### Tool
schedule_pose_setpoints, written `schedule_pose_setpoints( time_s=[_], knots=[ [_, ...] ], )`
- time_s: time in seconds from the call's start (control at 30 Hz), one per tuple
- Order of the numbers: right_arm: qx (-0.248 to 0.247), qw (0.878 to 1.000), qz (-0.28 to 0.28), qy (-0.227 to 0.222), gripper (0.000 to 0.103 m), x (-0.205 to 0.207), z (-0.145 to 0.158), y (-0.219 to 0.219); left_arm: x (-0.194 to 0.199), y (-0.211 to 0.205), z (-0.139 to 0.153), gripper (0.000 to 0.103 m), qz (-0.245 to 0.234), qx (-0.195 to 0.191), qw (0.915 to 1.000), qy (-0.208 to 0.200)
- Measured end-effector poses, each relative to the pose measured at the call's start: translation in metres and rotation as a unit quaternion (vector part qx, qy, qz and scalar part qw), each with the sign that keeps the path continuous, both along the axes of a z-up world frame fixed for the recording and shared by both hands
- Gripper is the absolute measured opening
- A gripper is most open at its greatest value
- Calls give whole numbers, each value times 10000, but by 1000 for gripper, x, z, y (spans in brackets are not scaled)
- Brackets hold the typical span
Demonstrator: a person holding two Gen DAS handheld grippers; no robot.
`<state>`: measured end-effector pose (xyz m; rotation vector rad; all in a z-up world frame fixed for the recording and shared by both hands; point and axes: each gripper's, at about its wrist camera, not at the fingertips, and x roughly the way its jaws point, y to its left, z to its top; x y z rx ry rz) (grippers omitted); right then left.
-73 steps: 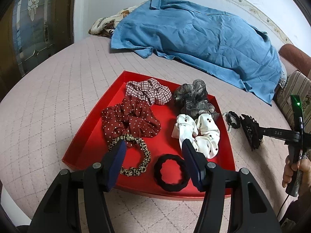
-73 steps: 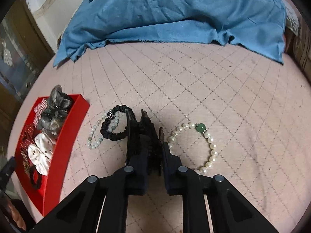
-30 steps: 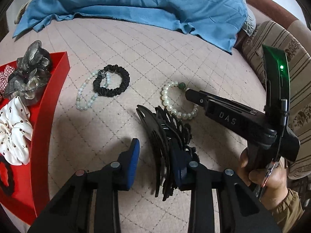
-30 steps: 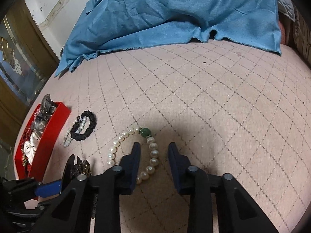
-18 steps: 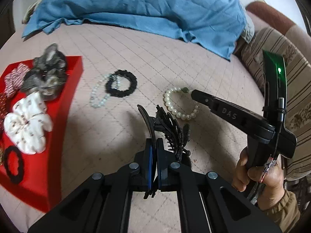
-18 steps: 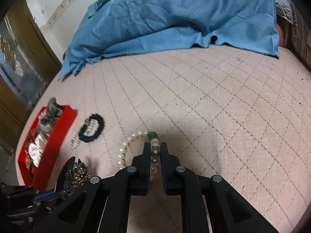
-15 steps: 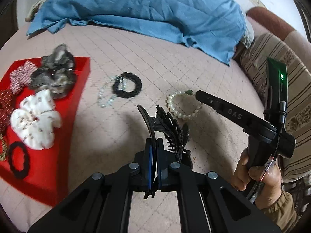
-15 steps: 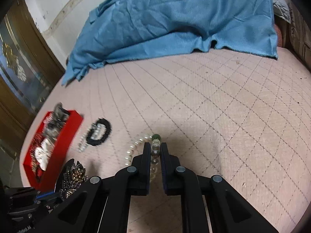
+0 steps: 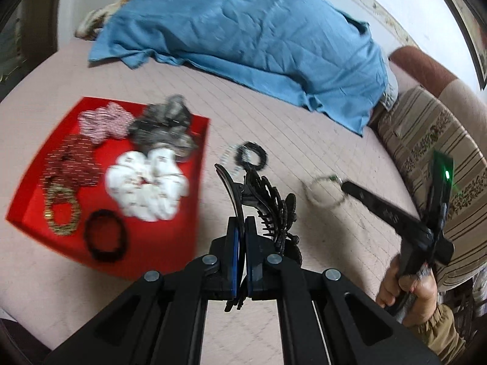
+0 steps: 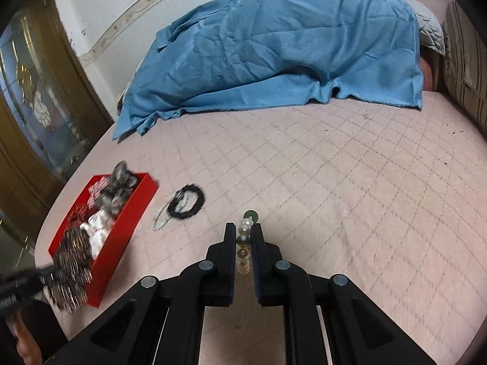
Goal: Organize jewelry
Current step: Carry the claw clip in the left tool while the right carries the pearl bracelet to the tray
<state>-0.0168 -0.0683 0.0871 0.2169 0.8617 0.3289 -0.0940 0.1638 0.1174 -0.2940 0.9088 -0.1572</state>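
Observation:
My left gripper is shut on a large black claw hair clip, held above the pink quilted bed beside the red tray. The clip also shows blurred at the lower left of the right wrist view. My right gripper is shut on a white pearl bracelet with a green bead, lifted off the bed; the bracelet hangs from the right gripper's tip in the left wrist view. A black hair tie lies on a pale bead bracelet on the bed between tray and grippers.
The red tray holds several scrunchies: white, grey, dark red dotted, plaid, leopard, plus a black hair tie. A blue cloth covers the far bed. Striped cushions lie right. A hand holds the right gripper.
Both grippers closed, the left on the claw clip and the right on the pearl bracelet, then rose off the bed. The left has swung toward the red tray with the clip.

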Motion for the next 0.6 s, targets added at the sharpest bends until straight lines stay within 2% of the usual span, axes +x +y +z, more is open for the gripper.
schedule_pose_setpoints(
  time_s=[0.23,0.4,0.6],
  knots=[
    [-41,9997,192,-131,10,-31,29,24,-17,68,9,4,510,-151,9984,-208],
    [-250,9978,530,-318,10,-39,61,62,-20,119,6,4,935,-430,9945,-209],
    [-354,9938,971,-419,10,-41,82,116,-17,162,-4,4,1208,-594,9908,-144]
  ],
)
